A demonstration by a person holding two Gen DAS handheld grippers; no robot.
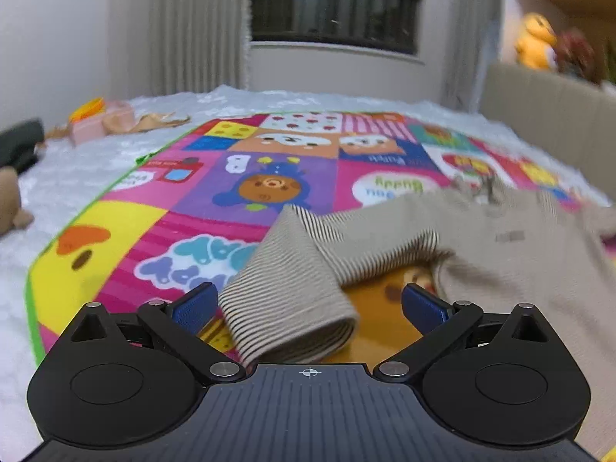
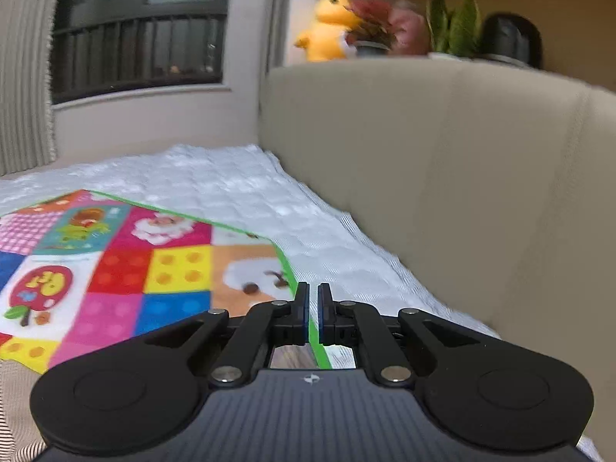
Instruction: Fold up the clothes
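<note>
A beige garment with a striped ribbed cuff lies on a colourful play mat. In the left wrist view my left gripper is open, its blue pads on either side of the folded cuff, which lies between the jaws without being clamped. In the right wrist view my right gripper is shut with nothing between its pads, over the mat's green edge. A bit of beige and striped cloth shows at that view's lower left.
The mat lies on a white quilted bed cover. A beige padded headboard rises on the right, with plush toys and plants on the ledge above. Small toys and a pink box lie at the far left. A window is behind.
</note>
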